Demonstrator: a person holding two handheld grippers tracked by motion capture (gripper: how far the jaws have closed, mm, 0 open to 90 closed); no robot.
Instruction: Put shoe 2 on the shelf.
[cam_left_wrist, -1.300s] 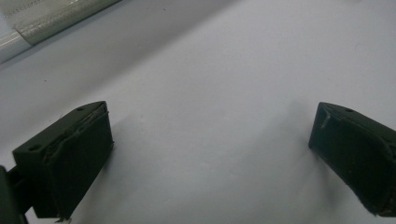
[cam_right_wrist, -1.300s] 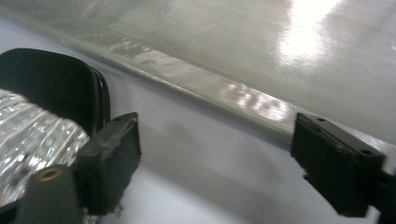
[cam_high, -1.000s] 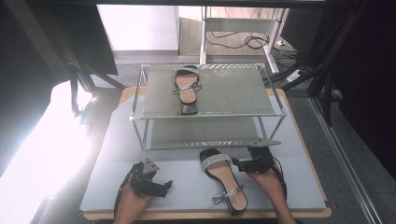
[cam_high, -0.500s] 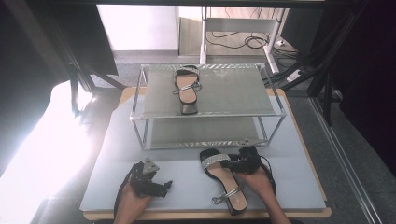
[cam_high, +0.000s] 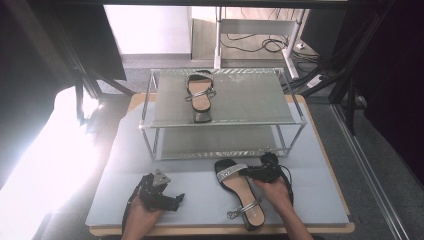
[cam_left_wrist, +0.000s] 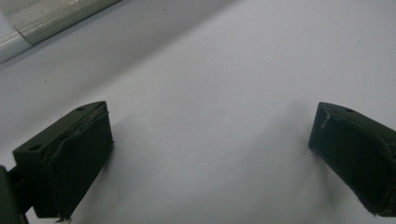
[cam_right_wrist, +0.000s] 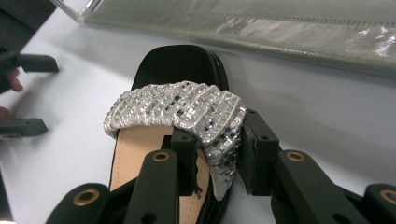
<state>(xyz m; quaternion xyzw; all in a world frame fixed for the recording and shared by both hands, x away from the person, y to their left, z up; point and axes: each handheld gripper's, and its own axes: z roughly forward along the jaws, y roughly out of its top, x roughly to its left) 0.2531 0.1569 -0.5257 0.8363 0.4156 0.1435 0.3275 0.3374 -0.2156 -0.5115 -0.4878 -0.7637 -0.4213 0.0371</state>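
Note:
A black sandal (cam_high: 241, 194) with a glittering silver strap (cam_right_wrist: 177, 107) lies on the grey table, toe toward the rack. My right gripper (cam_high: 254, 173) has just been closing and now stands shut on the right end of that strap (cam_right_wrist: 219, 154); its pads pinch the strap from both sides. The matching sandal (cam_high: 199, 95) rests on the rack's top shelf. At the table's front left my left gripper (cam_high: 174, 200) lies open with nothing between its fingers (cam_left_wrist: 70, 154), over bare table (cam_left_wrist: 210, 70). It also appears open at the left edge of the right gripper view (cam_right_wrist: 28, 95).
A two-shelf metal rack (cam_high: 222, 123) with mesh shelves stands across the back of the table; its lower shelf (cam_high: 220, 142) is bare. The table's front edge (cam_high: 220, 229) runs just below both hands. Cables and frame legs lie on the floor behind.
My right gripper has moved left from the rack's front right corner onto the sandal's strap and closed on it. The left gripper has stayed in place.

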